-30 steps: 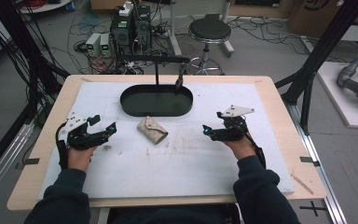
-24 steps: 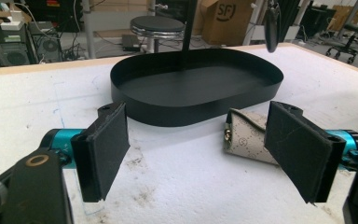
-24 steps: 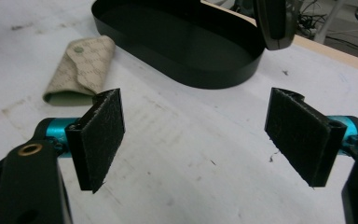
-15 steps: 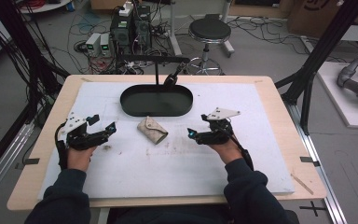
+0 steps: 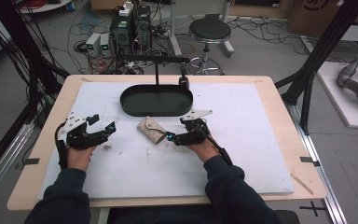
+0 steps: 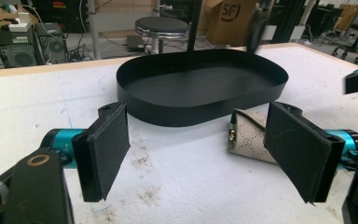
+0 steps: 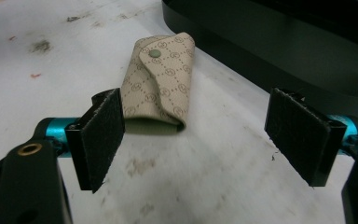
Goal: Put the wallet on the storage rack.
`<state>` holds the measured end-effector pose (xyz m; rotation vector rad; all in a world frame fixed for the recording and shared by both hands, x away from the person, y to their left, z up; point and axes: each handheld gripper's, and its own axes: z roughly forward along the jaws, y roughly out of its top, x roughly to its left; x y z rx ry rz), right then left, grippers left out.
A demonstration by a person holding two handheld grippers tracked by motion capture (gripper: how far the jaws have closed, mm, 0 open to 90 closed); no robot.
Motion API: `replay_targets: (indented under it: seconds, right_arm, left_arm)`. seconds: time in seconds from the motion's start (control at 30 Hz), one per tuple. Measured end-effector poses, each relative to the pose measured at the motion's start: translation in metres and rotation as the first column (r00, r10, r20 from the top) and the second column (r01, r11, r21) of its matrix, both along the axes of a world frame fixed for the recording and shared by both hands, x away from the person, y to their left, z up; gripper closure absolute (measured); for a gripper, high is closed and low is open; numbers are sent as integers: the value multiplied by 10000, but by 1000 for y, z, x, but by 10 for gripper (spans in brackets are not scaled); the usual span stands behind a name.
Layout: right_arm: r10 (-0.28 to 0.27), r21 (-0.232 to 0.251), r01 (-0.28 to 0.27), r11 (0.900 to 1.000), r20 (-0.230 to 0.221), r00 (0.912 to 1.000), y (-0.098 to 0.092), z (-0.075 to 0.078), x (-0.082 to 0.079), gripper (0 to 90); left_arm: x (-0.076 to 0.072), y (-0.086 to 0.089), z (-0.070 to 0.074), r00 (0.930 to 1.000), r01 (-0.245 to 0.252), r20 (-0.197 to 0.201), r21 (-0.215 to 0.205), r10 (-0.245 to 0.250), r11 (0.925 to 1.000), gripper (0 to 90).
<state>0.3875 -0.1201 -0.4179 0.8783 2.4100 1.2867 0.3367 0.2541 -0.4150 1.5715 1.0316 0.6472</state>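
Observation:
A small beige patterned pouch [image 5: 152, 129] with a snap flap lies on the white mat just in front of the black oval tray [image 5: 156, 100]. My right gripper [image 5: 173, 138] is open right beside the pouch's right end; in the right gripper view the pouch [image 7: 162, 83] lies just beyond the jaws, nearer the left pad [image 7: 101, 136]. My left gripper [image 5: 103, 126] rests open on the mat at the left, well apart from the pouch. In the left gripper view the pouch [image 6: 248, 140] peeks out behind the right pad [image 6: 298, 148], with the tray [image 6: 200, 93] ahead.
A black stand with a crossbar [image 5: 154, 60] rises behind the tray. The white mat [image 5: 261, 140] covers most of the wooden table [image 5: 298, 158]. A stool [image 5: 209, 32], cables and electronics sit on the floor beyond the table.
My right gripper has moved left across the mat toward the pouch and now sits right at its right end. The left gripper has barely moved.

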Motion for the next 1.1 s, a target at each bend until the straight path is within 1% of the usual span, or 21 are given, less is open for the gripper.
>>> replay_targets:
  seconds: [0.07,0.13,0.17,0.2,0.23,0.27,0.3,0.43,0.5,0.57,0.67,0.7,0.73,0.77,0.8,0.83,0.9,0.93,0.97,1.07,1.1]
  right_arm:
    - [-11,-276,7,9996,-157,9999,17,-5,7,204]
    - [210,-424,-220,9989,-228,9995,29,-6,8,203]
    - [210,-424,-220,9989,-228,9995,29,-6,8,203]
    - [556,-416,-564,9975,-209,9982,40,-8,9,204]
    - [556,-416,-564,9975,-209,9982,40,-8,9,204]
    - [656,-546,-672,9962,-301,9974,49,-12,10,204]
    - [656,-546,-672,9962,-301,9974,49,-12,10,204]
    - [670,-1150,-724,9907,-497,9965,65,-21,12,204]
    - [722,-1456,-771,9863,-389,9966,71,-24,13,204]
    - [753,-1761,-804,9811,-352,9965,73,-26,14,200]
    - [792,-2102,-884,9737,-516,9955,75,-31,17,200]
    - [748,-2080,-874,9742,-678,9949,75,-31,17,209]
    - [828,-2114,-925,9730,-545,9951,74,-31,19,235]
    - [787,-2073,-898,9741,-614,9950,74,-30,19,257]
    - [758,-2085,-887,9740,-695,9947,72,-29,20,327]
    - [689,-2033,-852,9754,-863,9939,71,-28,19,349]
    - [785,-2070,-928,9739,-760,9940,71,-27,20,365]
    - [714,-2082,-849,9744,-716,9949,71,-26,18,392]
    - [714,-2082,-849,9744,-716,9949,71,-26,18,392]
    - [681,-2026,-818,9759,-735,9950,70,-24,18,434]
    - [660,-1894,-820,9785,-892,9938,68,-22,18,460]
  left_arm:
    - [0,0,0,10000,-41,-6,-30,41,10000,223]
    - [0,0,0,10000,-40,14,-64,40,10000,223]
    - [0,0,0,10000,-37,5,-80,37,10000,223]
    - [1,0,0,10000,-30,2,-59,30,10000,223]
    - [1,1,0,10000,-25,-3,-48,25,10000,223]
    - [1,0,0,10000,-36,-3,-66,36,10000,223]
    - [1,0,0,10000,-38,2,-83,38,10000,223]
    - [0,1,0,10000,-34,-15,-71,34,10000,223]
    - [0,1,0,10000,-30,-22,-70,30,10000,223]
    - [1,1,0,10000,-11,-23,-70,11,10000,223]
    - [1,2,0,10000,-10,-21,-73,10,10000,223]
    - [1,2,0,10000,-31,-14,-108,31,9999,223]
    - [1,2,0,10000,-30,-22,-114,29,9999,224]
    - [1,2,0,10000,-38,-21,-107,38,9999,223]
    - [1,2,0,10000,-62,-20,-125,62,9999,224]
    - [1,2,0,10000,-59,-22,-127,59,9999,224]
    - [1,2,0,10000,-55,-26,-110,55,9999,223]
    - [1,2,-1,10000,-65,-20,-95,65,9999,223]
    - [1,2,-1,10000,-66,-26,-96,66,9999,223]
    - [1,2,0,10000,-62,-26,-95,62,9999,224]
    - [1,2,-1,10000,-55,-24,-100,54,9999,224]
